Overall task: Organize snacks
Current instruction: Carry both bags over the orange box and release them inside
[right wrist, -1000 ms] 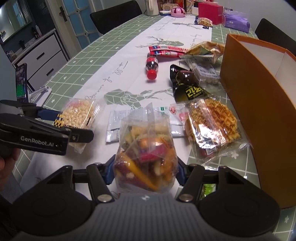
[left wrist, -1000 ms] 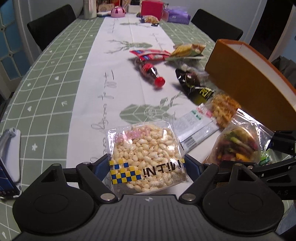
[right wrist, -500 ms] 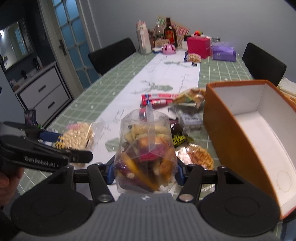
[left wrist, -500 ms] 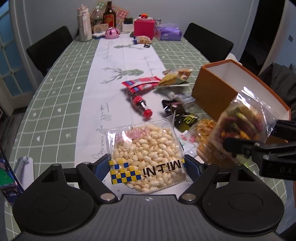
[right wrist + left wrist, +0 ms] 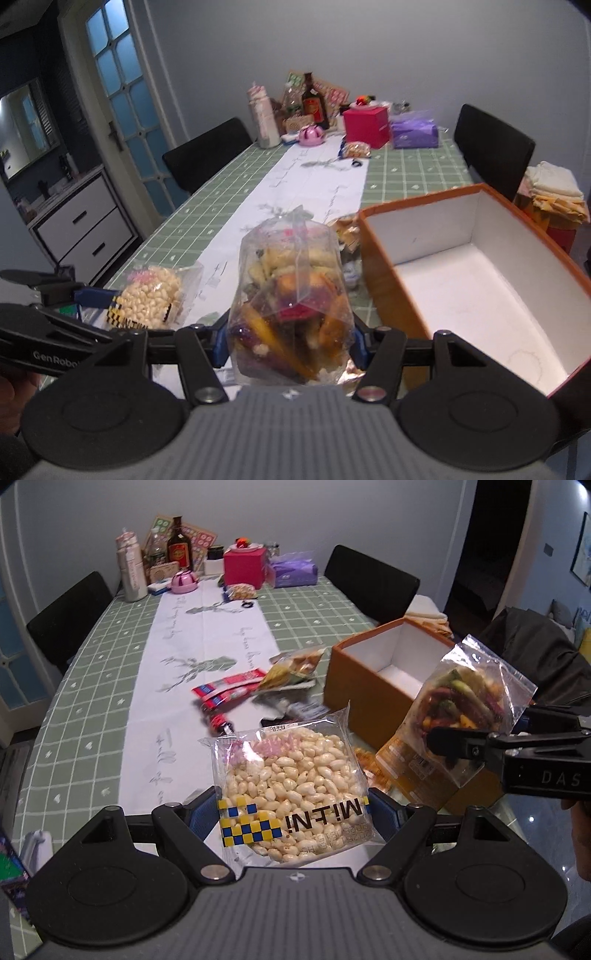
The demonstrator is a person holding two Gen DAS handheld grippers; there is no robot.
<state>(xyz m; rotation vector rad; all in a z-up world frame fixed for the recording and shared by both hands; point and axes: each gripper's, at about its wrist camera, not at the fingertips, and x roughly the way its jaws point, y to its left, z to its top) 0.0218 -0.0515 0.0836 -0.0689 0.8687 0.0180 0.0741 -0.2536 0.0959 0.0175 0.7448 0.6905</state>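
Note:
My left gripper is shut on a clear packet of puffed rice with a yellow and blue check band, held up above the table. My right gripper is shut on a clear bag of mixed dried vegetable chips, also lifted. In the left wrist view that chips bag hangs at the right, in front of the open orange box. In the right wrist view the puffed rice packet is at the left and the orange box, white inside and empty, lies to the right.
Loose snacks lie on the white runner left of the box: red packets, a yellow bag, a small red-capped bottle. Bottles, a pink box and a purple pack crowd the far end. Black chairs flank the table.
Both grippers have risen with their bags, and the views have tilted up so the far end of the table and the box's inside show. The chips bag now hangs higher, level with the box.

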